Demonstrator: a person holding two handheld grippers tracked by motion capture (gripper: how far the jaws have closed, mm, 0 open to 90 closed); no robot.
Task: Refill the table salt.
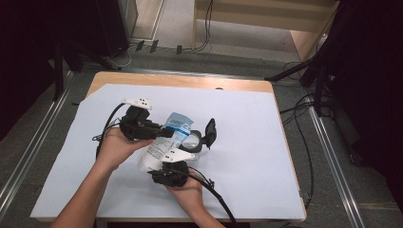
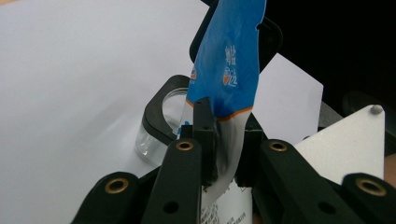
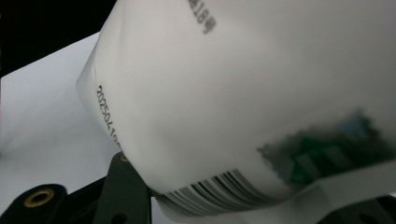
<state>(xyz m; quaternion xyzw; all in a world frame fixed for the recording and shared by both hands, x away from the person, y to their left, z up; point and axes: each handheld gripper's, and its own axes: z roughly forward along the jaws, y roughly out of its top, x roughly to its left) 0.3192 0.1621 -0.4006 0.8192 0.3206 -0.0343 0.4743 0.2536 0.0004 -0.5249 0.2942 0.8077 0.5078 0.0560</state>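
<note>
Two hands come in from the bottom of the high view, each holding tongs over a pale sheet [image 1: 247, 142] that covers the wooden surface [image 1: 180, 80]. On the left, the left hand [image 1: 114, 147] holds the left tongs [image 1: 167, 132] pointing toward the middle, where they meet a squeeze tube [image 1: 166, 140] with a blue top and white lower body. In the left gripper view the black jaws are pinched together on the tube's flattened blue-and-white part [image 2: 229, 84], with an orange stripe just above the grip. Just past the tube there is a clear round item in a black frame [image 2: 161, 116], which in the high view lies on the sheet right of the tube [image 1: 202, 137]. Lower and slightly right, the right hand [image 1: 190, 192] holds the right tongs [image 1: 168, 173] at the tube's white lower end. The right gripper view is very close on the tube's white body [image 3: 243, 93], with printed digits and a barcode; I cannot tell how those jaws stand.
</note>
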